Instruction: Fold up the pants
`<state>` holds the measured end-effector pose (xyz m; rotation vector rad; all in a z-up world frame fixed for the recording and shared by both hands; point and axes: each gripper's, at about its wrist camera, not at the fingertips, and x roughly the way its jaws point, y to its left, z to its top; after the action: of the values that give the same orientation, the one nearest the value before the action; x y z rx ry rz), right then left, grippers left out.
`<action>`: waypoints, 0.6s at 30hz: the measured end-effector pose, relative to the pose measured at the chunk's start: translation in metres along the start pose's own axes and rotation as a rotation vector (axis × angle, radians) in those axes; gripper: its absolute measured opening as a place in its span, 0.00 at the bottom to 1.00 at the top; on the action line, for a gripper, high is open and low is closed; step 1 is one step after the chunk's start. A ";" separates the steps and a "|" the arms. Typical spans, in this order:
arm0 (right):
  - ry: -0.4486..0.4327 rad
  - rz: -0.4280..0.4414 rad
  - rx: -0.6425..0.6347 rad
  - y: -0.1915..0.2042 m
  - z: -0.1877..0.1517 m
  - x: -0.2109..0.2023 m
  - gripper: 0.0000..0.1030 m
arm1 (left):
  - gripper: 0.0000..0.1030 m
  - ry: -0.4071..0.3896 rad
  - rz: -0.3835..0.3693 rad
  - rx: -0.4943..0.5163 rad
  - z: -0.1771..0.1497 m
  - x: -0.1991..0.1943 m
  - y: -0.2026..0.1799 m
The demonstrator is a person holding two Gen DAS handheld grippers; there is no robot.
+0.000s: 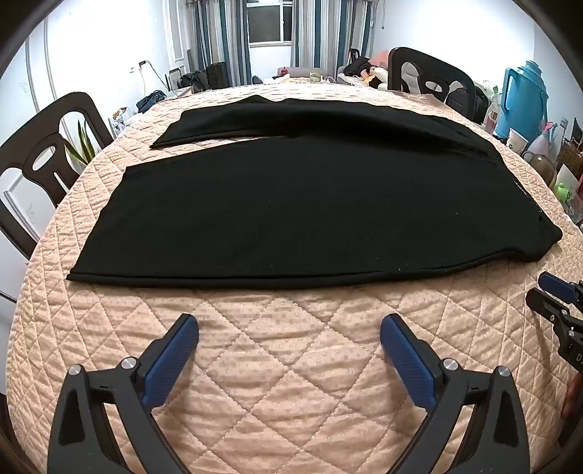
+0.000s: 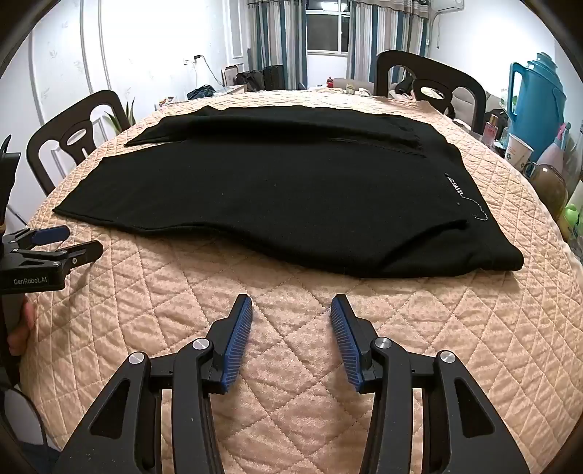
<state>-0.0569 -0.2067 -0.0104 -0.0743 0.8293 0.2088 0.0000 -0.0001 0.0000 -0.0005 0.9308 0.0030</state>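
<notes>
Hovering released, fingers spread, the left gripper (image 1: 289, 337) and right gripper (image 2: 291, 317) hold nothing. One pair of black pants (image 1: 284, 204) lies flat at twelve o'clock on the quilted cover (image 1: 277, 364), legs toward nine. Soft, limp, light fabric, likely; pinch near hem and waistband corners. Two chairs behind.

A lived-in home room: a tabletop (image 2: 291, 364) under a quilted peach cover, dark wooden dining chairs (image 2: 433, 84) around it, a curtained window (image 2: 326, 34), a blue thermos jug (image 2: 537, 105), paper cup (image 2: 517, 151) and bags (image 1: 195, 80) along the walls.
</notes>
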 end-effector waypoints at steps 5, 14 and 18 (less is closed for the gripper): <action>0.007 0.009 0.008 -0.001 0.000 0.000 0.45 | 0.99 0.001 -0.004 0.001 0.000 0.000 0.001; 0.007 0.027 0.009 -0.002 0.001 0.000 0.49 | 0.99 -0.004 -0.002 -0.004 -0.003 0.001 0.000; 0.010 0.020 -0.004 0.002 0.001 0.001 0.51 | 1.00 0.001 -0.003 0.001 0.000 0.001 0.000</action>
<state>-0.0563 -0.2050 -0.0103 -0.0710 0.8398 0.2291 0.0003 -0.0006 -0.0004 -0.0013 0.9316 -0.0005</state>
